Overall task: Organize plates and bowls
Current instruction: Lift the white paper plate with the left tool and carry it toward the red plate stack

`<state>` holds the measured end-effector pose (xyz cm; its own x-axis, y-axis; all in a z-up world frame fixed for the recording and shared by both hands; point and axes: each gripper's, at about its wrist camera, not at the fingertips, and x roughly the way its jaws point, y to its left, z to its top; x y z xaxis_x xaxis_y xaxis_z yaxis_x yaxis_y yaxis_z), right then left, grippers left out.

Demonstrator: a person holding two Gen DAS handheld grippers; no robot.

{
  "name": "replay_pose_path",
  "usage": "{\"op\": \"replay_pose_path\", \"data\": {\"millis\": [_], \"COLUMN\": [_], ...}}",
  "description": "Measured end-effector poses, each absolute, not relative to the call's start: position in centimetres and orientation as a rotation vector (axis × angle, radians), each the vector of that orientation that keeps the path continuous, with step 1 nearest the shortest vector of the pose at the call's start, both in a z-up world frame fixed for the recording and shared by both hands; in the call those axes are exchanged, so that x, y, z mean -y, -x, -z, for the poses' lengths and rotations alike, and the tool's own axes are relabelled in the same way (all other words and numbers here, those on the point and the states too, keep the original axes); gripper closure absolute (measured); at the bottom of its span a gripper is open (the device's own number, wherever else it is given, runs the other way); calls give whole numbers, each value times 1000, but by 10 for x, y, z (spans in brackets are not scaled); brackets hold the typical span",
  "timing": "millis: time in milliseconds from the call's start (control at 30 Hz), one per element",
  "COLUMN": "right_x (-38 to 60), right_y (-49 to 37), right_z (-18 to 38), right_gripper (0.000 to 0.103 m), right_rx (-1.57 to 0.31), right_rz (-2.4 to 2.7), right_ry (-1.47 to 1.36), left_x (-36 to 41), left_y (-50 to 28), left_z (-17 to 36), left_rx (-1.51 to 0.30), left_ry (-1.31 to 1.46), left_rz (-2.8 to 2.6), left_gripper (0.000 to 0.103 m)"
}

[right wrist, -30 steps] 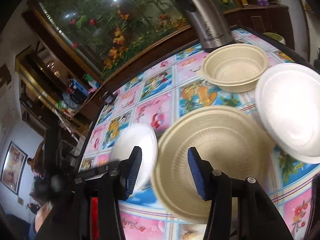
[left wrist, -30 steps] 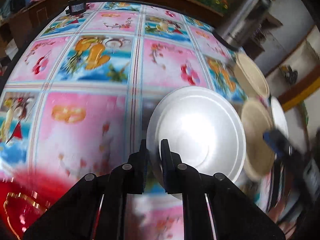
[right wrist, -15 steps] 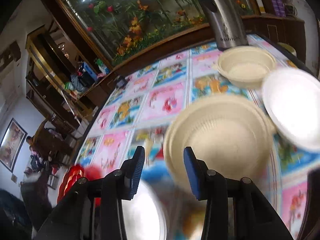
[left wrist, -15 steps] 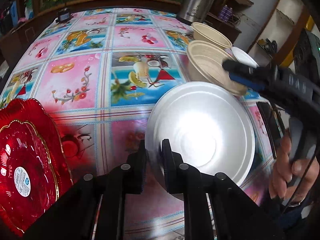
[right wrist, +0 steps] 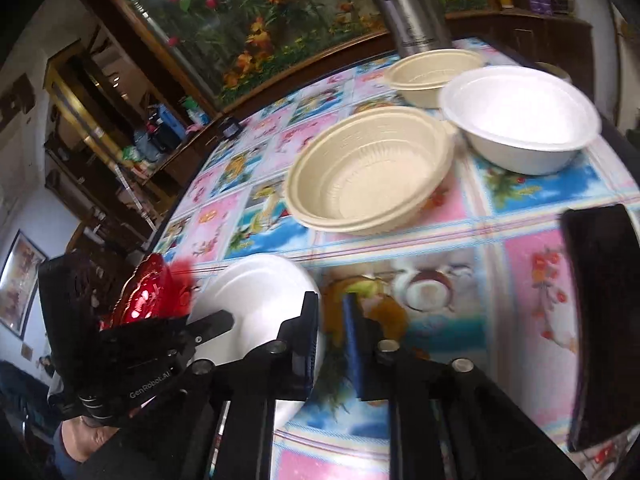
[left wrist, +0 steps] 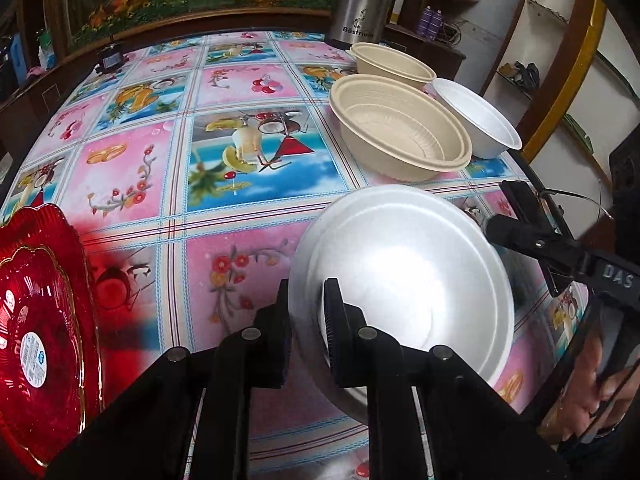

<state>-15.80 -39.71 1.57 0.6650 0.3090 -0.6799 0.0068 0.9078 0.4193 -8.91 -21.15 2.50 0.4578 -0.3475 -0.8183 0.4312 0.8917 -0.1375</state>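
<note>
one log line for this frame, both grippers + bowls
left gripper: shut on white bowl rim | right gripper: closing, nothing between | beige bowls: on table

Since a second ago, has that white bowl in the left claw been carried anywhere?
Yes. The white bowl, clamped in the left gripper, has travelled toward the red plate at the tablecloth's near edge.

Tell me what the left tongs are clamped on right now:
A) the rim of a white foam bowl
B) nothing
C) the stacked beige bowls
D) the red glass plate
A: the left tongs pinch the near rim of the white foam bowl, while the red glass plate and stacked beige bowls sit apart on the tablecloth.
</note>
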Motion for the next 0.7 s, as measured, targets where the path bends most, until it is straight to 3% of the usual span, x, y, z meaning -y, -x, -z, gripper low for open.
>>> {"op": "replay_pose_path", "data": {"millis": [100, 233, 300, 333, 367, 700], "right_x": [405, 401, 396, 392, 390, 391], "right_y": [164, 171, 171, 171, 172, 184], "right_z": [-12, -6, 1, 5, 6, 3], "right_gripper": [71, 71, 75, 81, 93, 95], "right_rx": [-845, -864, -892, -907, -902, -824], "right_rz": [-191, -245, -268, -262, -260, -217], "right_ry": [-463, -490, -493, -480, -477, -462], "left_x": [210, 212, 214, 215, 217, 236], "left_y": [95, 102, 106, 109, 112, 129], "left_z": [-26, -23, -23, -24, -25, -29], "left_rx": [-970, -963, -952, -940, -920, -843], "left_ry": [-89, -83, -82, -82, -93, -202], "left_rz": [479, 484, 497, 505, 506, 527], "left_gripper": [91, 91, 88, 87, 87, 88]}}
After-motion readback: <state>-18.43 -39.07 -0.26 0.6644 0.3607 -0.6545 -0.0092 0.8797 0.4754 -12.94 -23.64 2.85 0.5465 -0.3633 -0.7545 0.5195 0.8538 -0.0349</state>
